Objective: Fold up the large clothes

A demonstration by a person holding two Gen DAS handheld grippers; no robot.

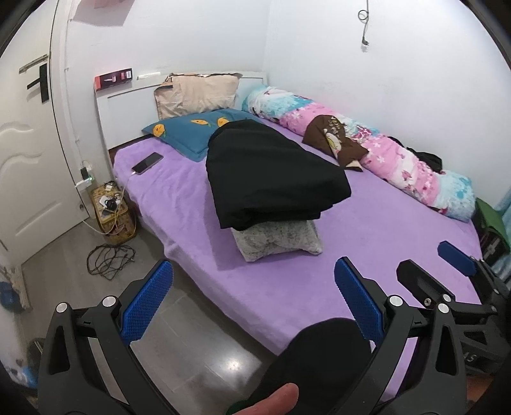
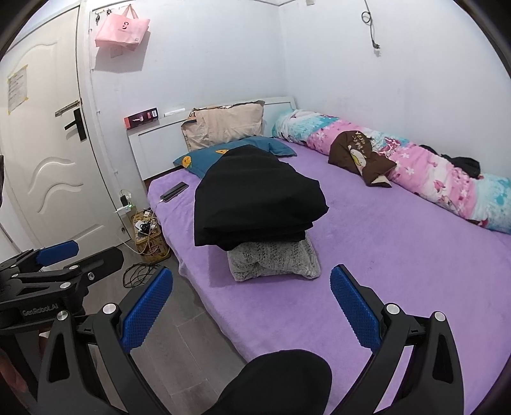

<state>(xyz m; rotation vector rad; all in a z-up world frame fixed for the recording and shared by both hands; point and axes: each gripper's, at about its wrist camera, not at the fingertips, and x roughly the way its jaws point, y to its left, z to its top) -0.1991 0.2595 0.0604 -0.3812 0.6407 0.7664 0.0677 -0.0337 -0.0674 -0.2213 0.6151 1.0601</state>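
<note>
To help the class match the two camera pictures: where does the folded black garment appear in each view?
Left wrist: the folded black garment lies just above centre, on the grey folded piece.
Right wrist: left of centre, on the same grey piece.
Shared landmark: the teal pillow behind it.

White walls (image 2: 207, 57), grey plank floor (image 1: 179, 338) with glare. Ahead of tongs: purple-covered bed (image 2: 399, 255) against white headboard (image 2: 159, 143). Far left, white panelled door (image 2: 48, 159); pink bag (image 2: 123, 28) hung beside.
</note>
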